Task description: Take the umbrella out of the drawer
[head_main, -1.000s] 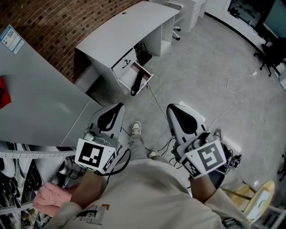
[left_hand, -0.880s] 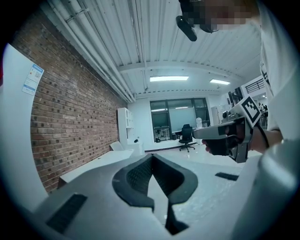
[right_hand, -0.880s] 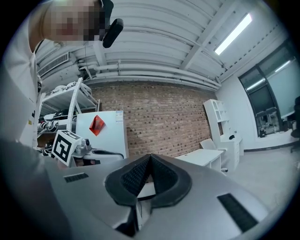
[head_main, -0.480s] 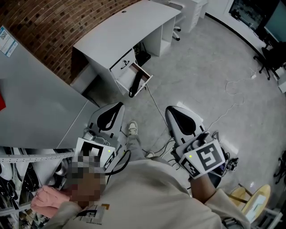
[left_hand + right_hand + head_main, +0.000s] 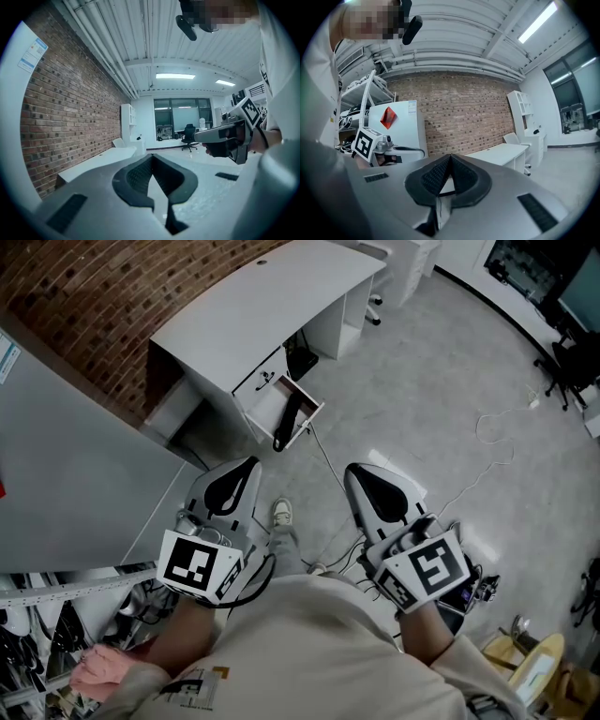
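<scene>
Both tools were clenched on nothing: the left tool (image 5: pixel 234 482) and right tool (image 5: pixel 375 488) hung side by side in front of the person, each w/ jaws pressed together and no object betw. them. The umbrella (image 5: pixel 289 418), a dark folded shape, lay in the open drawer (image 5: pixel 265 401) under the bench (image 5: pixel 262 296), toward the bench's left end. Its lower end poked over the drawer's front edge, well apart from both tools. The step in hand was prob. the approach. To do it well, the person should close in on the drawer front, step clear of the cable (image 5: pixel 323 457) lying on the floor (image 5: pixel 441 362) betw. drawer & feet, and open one tool before reaching. The best hold looked to be around the slim body near the overhanging end, where the drawer walls wouldn't crowd the jaws. Drawing it out along its length should keep it off the front edge. Only the head view showed umbrella, drawer & cable. The left gripper view gave instead the bench top beside the brick wall (image 5: pixel 61 122), a far office chair (image 5: pixel 189 136) & the right tool side-on. The right gripper view gave the left tool and a red sign (image 5: pixel 388 117) on a white panel (image 5: pixel 405 131), but no drawer.
</scene>
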The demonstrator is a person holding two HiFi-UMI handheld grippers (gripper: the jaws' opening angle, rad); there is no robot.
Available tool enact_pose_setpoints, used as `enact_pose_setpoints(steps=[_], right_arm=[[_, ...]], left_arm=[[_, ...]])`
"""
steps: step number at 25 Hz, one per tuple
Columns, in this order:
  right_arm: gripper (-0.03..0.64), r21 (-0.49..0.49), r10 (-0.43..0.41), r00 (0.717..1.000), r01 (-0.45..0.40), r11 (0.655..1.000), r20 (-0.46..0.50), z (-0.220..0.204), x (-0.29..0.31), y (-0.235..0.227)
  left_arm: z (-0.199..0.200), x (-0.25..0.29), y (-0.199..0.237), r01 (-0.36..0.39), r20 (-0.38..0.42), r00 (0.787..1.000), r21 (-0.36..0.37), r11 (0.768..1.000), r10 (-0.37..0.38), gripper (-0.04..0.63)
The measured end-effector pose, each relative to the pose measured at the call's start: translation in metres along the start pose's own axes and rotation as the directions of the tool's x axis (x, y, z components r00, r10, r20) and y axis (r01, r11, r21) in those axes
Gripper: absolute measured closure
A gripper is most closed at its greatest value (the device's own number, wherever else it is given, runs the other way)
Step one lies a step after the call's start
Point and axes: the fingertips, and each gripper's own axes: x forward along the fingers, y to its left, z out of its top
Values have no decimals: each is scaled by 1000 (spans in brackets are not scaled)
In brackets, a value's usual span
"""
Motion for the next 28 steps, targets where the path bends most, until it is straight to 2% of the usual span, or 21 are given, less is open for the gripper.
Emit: enact_pose_setpoints(steps=[20, 28], right_arm=[[609, 2, -106, 992, 106, 994, -67, 24, 200, -60], [609, -2, -141, 986, 142, 990, -85, 27, 261, -72]], left_arm=[[7, 114, 184, 102, -7, 995, -26, 994, -103, 588], [3, 139, 237, 134, -5, 991, -31, 990, -135, 588]])
